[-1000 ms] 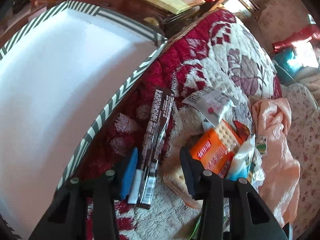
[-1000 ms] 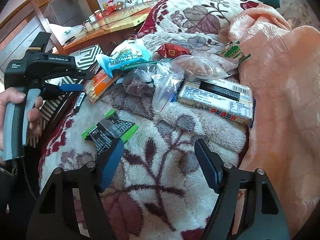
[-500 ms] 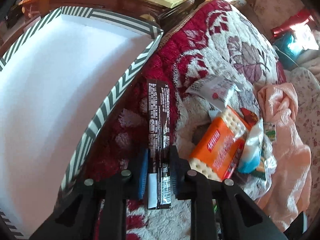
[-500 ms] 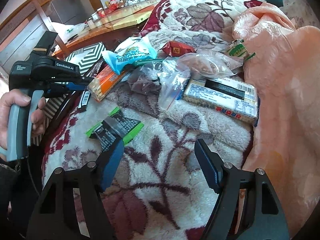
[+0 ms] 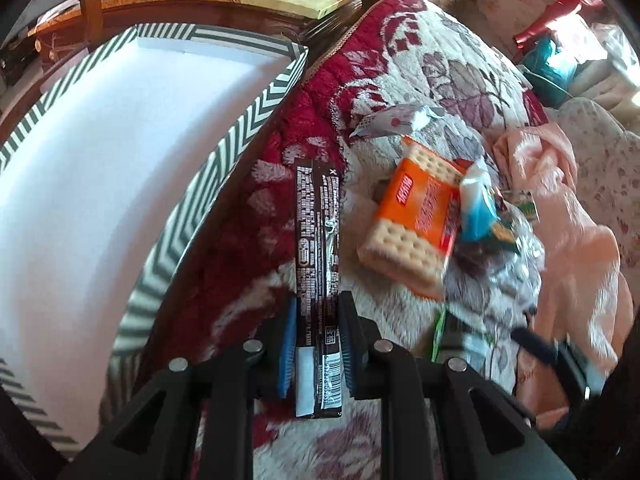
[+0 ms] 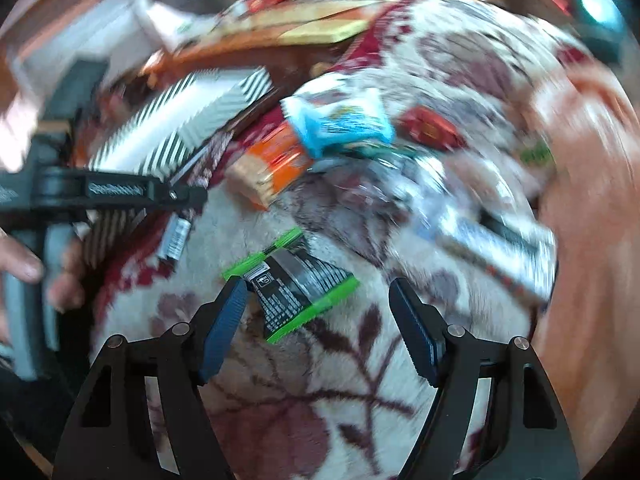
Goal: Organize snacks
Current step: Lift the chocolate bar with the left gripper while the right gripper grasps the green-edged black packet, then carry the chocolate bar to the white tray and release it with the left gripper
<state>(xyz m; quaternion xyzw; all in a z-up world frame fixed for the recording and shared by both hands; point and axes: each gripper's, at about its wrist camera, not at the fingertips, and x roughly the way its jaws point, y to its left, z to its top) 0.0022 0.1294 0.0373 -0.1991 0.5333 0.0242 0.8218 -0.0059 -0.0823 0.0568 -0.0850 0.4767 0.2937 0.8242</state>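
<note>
Here the left hand-held gripper (image 5: pixel 318 336) clamps the dark snack bar (image 5: pixel 318 248) beside the striped box (image 5: pixel 224 148); the right hand-held gripper (image 6: pixel 320 320) gapes.

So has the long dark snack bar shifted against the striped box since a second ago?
Yes. The snack bar, now clamped in the left gripper, has swung from slanting towards the striped box to pointing straight ahead, beside its rim.
</note>
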